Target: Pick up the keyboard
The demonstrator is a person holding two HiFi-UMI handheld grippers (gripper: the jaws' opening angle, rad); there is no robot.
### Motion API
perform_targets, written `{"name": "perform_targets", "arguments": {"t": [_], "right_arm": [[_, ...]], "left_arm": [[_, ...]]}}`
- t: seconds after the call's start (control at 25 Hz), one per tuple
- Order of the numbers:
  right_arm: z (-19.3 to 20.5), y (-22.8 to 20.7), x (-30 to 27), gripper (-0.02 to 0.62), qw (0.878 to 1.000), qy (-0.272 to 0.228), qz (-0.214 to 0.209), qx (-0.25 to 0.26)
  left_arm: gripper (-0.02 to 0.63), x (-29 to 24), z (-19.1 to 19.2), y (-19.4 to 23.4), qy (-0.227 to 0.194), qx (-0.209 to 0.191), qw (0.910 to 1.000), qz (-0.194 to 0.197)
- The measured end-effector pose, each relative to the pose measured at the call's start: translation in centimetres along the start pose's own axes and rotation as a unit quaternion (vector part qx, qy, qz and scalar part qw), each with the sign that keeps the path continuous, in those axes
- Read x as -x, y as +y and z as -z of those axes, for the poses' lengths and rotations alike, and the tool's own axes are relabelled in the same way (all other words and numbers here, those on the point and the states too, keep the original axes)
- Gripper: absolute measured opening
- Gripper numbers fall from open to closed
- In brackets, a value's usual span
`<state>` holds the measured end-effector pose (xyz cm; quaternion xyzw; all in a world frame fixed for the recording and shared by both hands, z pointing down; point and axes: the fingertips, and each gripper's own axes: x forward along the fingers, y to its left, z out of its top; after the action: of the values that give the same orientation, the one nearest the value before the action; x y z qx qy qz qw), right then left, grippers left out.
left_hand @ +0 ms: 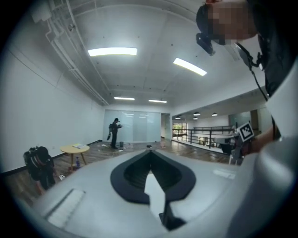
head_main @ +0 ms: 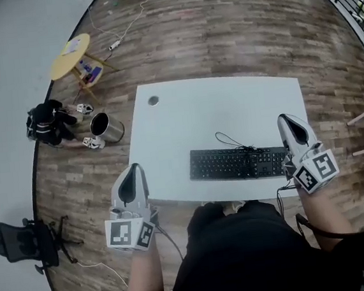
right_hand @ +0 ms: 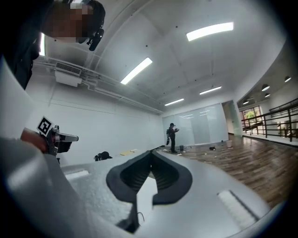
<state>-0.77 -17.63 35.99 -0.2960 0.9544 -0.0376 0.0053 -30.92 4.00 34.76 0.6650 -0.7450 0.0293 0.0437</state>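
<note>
A black keyboard [head_main: 238, 163] lies on the white table [head_main: 180, 122], near its front edge and right of centre, with a thin black cable looping behind it. My right gripper [head_main: 284, 119] is shut and empty, held over the table just past the keyboard's right end. My left gripper [head_main: 135, 166] is shut and empty too, at the table's front left corner, well left of the keyboard. In the left gripper view the jaws meet at their tips [left_hand: 150, 151] with nothing between them. The right gripper view shows its tips [right_hand: 151, 152] closed the same way. Neither gripper view shows the keyboard.
A small grey disc [head_main: 153, 100] sits at the table's back left. On the wooden floor to the left are a metal bin [head_main: 105, 127], a black bag [head_main: 47, 122], a round yellow side table [head_main: 71, 55] and a black office chair [head_main: 25, 243]. A person [left_hand: 114, 132] stands far across the room.
</note>
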Motion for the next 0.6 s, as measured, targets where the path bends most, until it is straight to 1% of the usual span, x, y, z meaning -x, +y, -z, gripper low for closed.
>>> {"name": "perform_targets", "arguments": {"t": [0.08, 0.16, 0.24, 0.32, 0.4, 0.52, 0.6], "right_arm": [[0.0, -0.8, 0.9, 0.002, 0.999, 0.0, 0.04, 0.006], [0.2, -1.5, 2.1, 0.002, 0.996, 0.003, 0.085, 0.009], [0.6, -1.6, 3.9, 0.002, 0.991, 0.007, 0.134, 0.007], [1.2, -1.3, 5.9, 0.002, 0.985, 0.014, 0.174, 0.007], [1.6, -1.2, 7.3, 0.002, 0.98, 0.015, 0.196, 0.003], [1.8, -1.6, 9.3, 0.002, 0.975, 0.018, 0.223, -0.004], [2.6, -1.8, 10.7, 0.002, 0.973, 0.031, 0.227, -0.006]], "left_arm": [[-0.006, -2.4, 0.6, 0.5, 0.01, -0.005, 0.9992, 0.037], [-0.006, -4.4, 1.1, 1.3, 0.013, 0.0, 0.9977, 0.066], [-0.006, -6.0, 1.5, 1.9, 0.011, 0.005, 0.9951, 0.098], [-0.006, -7.8, 2.1, 1.5, 0.012, 0.013, 0.9909, 0.133], [-0.006, -9.1, 3.0, 0.9, 0.02, 0.018, 0.9874, 0.156], [-0.006, -10.2, 3.8, -0.5, 0.032, 0.016, 0.9809, 0.191], [-0.006, -10.6, 4.4, -1.4, 0.04, 0.019, 0.9773, 0.207]]}}
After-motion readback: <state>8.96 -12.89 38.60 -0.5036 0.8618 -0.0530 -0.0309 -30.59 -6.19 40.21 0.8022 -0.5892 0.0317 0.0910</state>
